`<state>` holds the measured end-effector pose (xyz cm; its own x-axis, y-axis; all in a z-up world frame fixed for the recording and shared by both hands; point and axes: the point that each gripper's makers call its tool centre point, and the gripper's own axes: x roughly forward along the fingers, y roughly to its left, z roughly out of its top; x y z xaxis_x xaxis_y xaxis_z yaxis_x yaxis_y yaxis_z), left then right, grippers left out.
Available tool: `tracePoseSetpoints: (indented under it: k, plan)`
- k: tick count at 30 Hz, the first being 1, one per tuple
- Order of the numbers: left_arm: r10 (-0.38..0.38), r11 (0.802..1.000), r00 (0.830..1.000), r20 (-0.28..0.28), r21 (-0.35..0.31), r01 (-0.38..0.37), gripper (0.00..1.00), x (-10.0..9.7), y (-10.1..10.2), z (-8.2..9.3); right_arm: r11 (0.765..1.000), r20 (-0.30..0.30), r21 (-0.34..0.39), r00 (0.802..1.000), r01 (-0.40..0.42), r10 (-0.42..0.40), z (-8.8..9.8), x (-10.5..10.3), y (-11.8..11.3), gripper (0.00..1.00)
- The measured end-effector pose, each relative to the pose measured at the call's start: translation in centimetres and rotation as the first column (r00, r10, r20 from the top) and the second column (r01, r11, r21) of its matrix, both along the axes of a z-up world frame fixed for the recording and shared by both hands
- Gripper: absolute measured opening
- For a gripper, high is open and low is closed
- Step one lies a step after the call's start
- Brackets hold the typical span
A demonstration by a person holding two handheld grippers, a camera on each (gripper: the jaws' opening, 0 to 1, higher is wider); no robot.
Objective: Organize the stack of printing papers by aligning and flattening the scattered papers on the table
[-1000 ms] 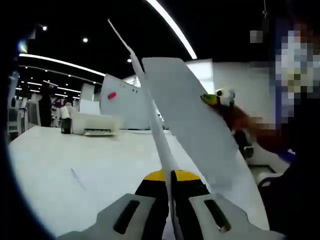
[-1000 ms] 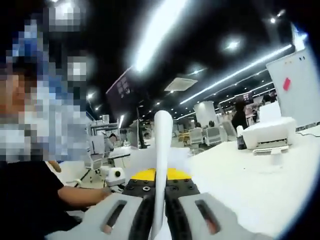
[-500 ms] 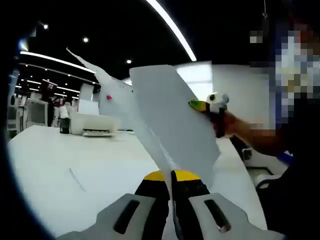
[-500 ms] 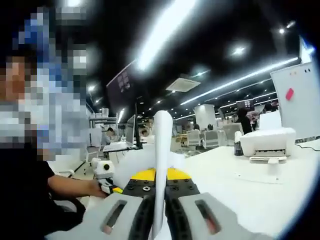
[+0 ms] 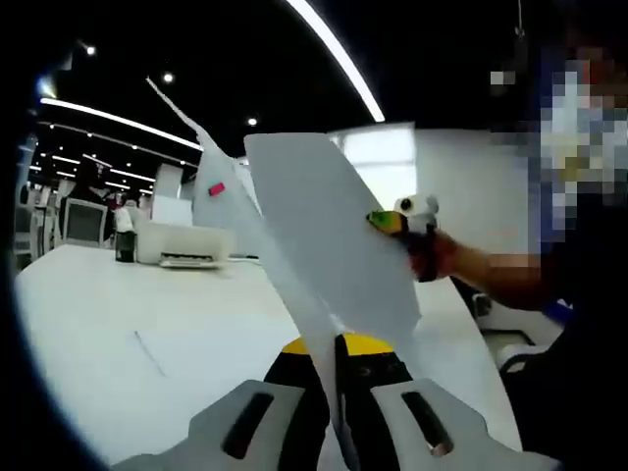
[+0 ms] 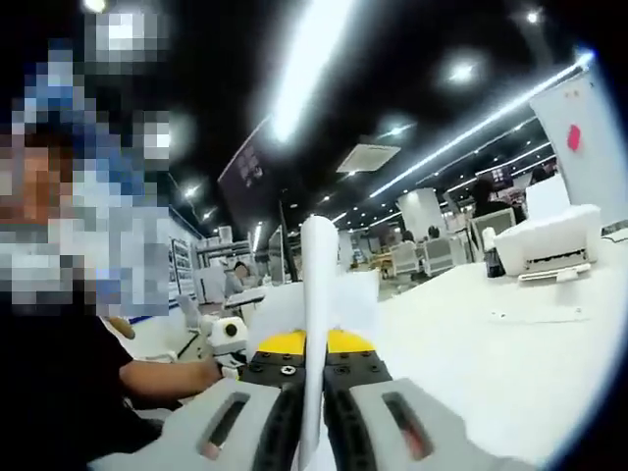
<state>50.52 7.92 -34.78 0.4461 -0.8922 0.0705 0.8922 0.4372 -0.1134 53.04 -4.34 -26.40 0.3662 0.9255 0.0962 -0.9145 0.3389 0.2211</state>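
1. Both tongs are clenched on the same paper stack (image 5: 329, 235), which is lifted clear of the white table (image 5: 118, 334) and stands on edge in mid-air.
2. In the left gripper view, the left gripper (image 5: 334, 358) pinches the stack at bottom centre. The sheets rise from there toward the upper middle of the frame, and one loose sheet (image 5: 186, 123) peels off toward the upper left.
3. The right gripper (image 5: 392, 221) shows at centre right of that same view, nipping the far edge of the stack, with the person's hand just behind it.
4. In the right gripper view the stack runs edge-on up the centre as a thin white strip, squeezed between that gripper's jaws at bottom centre. The left gripper sits lower left, near the person's hand.
5. A printer (image 6: 554, 245) stands on the table at the right edge of this view, well apart from the work.
6. Risk, as I judge it: the splayed sheet looks only lightly caught. A tap on the table to square the edges could shake it free.
7. Uneven squeezing could also crease the sheets instead of flattening them.
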Motion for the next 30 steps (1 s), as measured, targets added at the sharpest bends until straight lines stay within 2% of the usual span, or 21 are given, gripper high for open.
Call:
tracePoseSetpoints:
  k: [5,10,18,21,30]
  plan:
    - [-0.009,1.0,1.0,-0.005,-0.01,0.009,0.07,-0.1,0.0,0.1,1.0,0.023,-0.013,1.0,0.0,0.001,-0.5,-0.1,0.9,0.0]
    - [-0.025,0.999,1.0,-0.014,-0.037,0.024,0.07,-0.3,0.1,0.5,1.0,0.046,0.002,0.999,-0.004,0.004,-0.1,-0.4,1.5,0.0]
    - [-0.073,0.989,0.996,-0.056,-0.132,0.066,0.07,-0.7,0.5,1.5,0.995,0.083,-0.022,0.992,0.097,-0.095,0.5,0.4,0.5,0.0]
    - [-0.084,0.985,0.994,-0.063,-0.156,0.073,0.08,-0.8,0.5,1.8,0.992,0.096,-0.035,0.988,0.125,-0.121,0.6,0.4,0.8,0.0]
    - [-0.126,0.975,0.988,-0.085,-0.197,0.107,0.12,-1.5,0.1,2.2,0.983,0.066,-0.046,0.983,0.177,-0.174,0.2,0.1,2.2,0.0]
